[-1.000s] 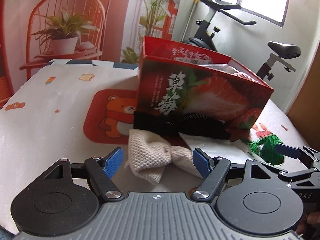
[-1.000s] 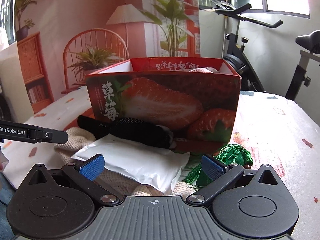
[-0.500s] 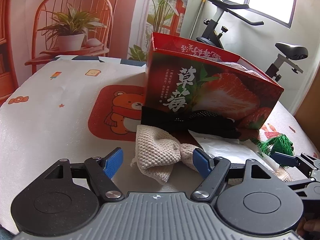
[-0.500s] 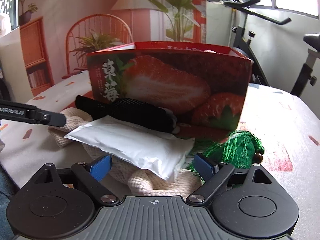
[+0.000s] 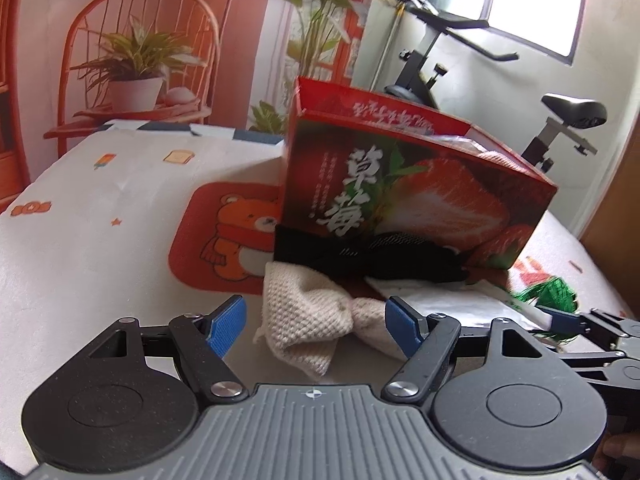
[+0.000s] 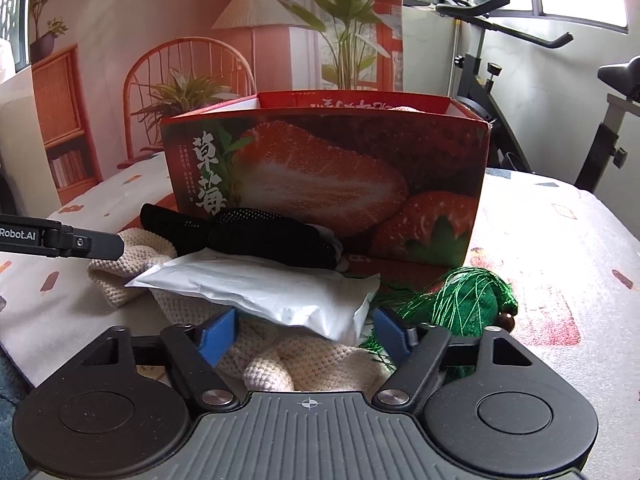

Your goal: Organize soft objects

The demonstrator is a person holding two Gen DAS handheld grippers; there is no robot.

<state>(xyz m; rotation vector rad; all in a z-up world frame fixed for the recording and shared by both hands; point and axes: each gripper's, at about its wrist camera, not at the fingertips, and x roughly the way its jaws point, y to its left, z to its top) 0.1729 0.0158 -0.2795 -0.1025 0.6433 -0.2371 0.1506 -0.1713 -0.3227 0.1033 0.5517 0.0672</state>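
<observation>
From the left wrist view, the left gripper [image 5: 314, 322] hangs low over the table [image 5: 100, 240] with its blue pads apart. The folded end of a cream knitted cloth [image 5: 304, 316] lies between them, but the pads do not press on it, so nothing is held. Behind the cloth a black mesh piece [image 5: 360, 256] lies against the foot of the red strawberry box [image 5: 400, 184], whose top is open; I think it is the place where the soft things must go. The pile is heaped just in front of the box, so the way to it is short.

From the right wrist view, the right gripper [image 6: 308, 330] is at the near corner of a white soft packet [image 6: 260, 288] that rests on top of the knitted cloth [image 6: 280, 360]. Its jaws have just been closing and the packet's edge is between the pads, but whether they already pinch it I cannot see; to me they look not yet tight. I believe the packet is taken first because it lies uppermost. A green tassel [image 6: 460, 304] lies just beside the right pad, near the box corner, and its loose threads could be caught by the closing jaw.
</observation>
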